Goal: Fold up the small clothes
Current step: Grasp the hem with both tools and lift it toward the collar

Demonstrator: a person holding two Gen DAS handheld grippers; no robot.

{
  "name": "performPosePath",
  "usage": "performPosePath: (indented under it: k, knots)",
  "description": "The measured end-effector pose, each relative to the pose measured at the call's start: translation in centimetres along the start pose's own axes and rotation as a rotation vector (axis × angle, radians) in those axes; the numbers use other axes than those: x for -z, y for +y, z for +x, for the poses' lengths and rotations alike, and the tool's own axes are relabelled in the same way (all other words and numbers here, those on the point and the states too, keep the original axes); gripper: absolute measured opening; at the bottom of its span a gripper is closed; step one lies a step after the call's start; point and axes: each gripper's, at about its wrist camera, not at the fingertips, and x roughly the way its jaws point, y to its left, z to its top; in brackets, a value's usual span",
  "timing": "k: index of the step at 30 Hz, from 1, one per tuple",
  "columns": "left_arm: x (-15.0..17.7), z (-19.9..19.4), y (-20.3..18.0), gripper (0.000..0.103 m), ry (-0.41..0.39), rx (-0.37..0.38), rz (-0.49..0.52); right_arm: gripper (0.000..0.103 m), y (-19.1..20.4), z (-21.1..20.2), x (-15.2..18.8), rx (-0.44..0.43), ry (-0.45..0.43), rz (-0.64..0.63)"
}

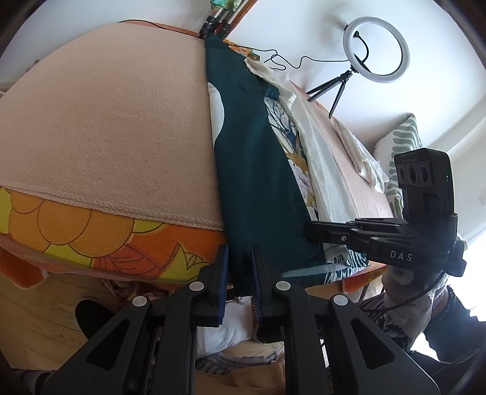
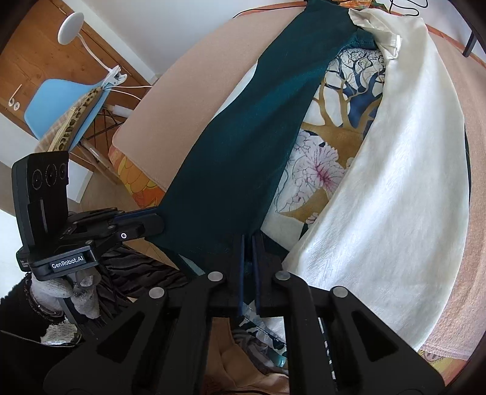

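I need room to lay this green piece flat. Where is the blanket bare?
The pink blanket lies bare left of the dark green garment, back to the wall. Right of it is crowded: a floral print cloth, then a white garment, leaving one narrow pink strip beyond.

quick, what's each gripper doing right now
Left gripper: shut on the green garment's near hem.
Right gripper: shut on the same hem, further right.

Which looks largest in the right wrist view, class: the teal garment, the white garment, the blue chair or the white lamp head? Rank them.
1. White garment and teal garment: alike in apparent area, not ranked.
2. Blue chair, though it stands farther away.
3. White lamp head, also distant.
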Motion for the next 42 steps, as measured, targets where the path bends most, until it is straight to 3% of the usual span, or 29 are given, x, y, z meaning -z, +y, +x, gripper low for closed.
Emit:
performPosePath:
  k: [7,8,11,13,16,20,26,29,31,33,34,38,42]
  knots:
    - [-0.1,-0.3,0.0,0.012,0.015,0.024,-0.010,0.003,-0.2,-1.3,1.3,-0.019,-0.009,-0.003]
    - [-0.1,-0.2,0.0,0.012,0.030,0.030,-0.010,0.008,-0.6,-2.3,1.6,-0.013,-0.030,0.002]
    - [0.0,0.0,-0.1,0.016,0.053,0.022,-0.020,0.044,-2.3,-5.9,3.1,-0.017,-0.113,0.043]
    - [0.0,0.1,-0.3,0.017,0.062,0.030,-0.022,0.046,-3.7,-8.4,4.7,0.066,-0.168,0.069]
    - [-0.1,0.4,-0.3,0.017,0.072,0.043,-0.028,0.046,-6.5,-10.5,7.2,0.131,-0.174,0.144]
    - [-0.2,0.6,-0.2,0.017,0.074,0.060,-0.043,0.046,-9.5,-10.4,9.4,0.148,-0.128,0.238]
    - [0.0,0.6,-0.4,0.011,0.067,0.058,-0.023,0.046,-10.4,-9.6,10.3,0.115,-0.121,0.244]
    - [0.1,0.6,-0.6,0.007,0.065,0.058,-0.009,0.039,-9.7,-9.1,10.1,0.113,-0.121,0.232]
    - [0.1,0.5,-0.6,0.005,0.060,0.063,-0.005,0.030,-9.2,-8.7,10.1,0.126,-0.117,0.211]
    - [0.1,0.5,-0.6,0.004,0.056,0.078,-0.010,0.012,-8.9,-8.3,9.9,0.128,-0.111,0.203]
    - [0.1,0.5,-0.6,0.004,0.052,0.089,-0.016,0.011,-8.8,-8.3,9.9,0.131,-0.119,0.199]
    - [-0.3,-0.2,-0.2,0.003,0.016,0.169,-0.079,0.005,-9.1,-8.3,9.7,0.034,-0.122,0.249]
    - [-0.9,-0.8,0.0,0.003,-0.007,0.213,-0.122,0.004,-11.2,-9.0,9.5,-0.140,-0.163,0.399]
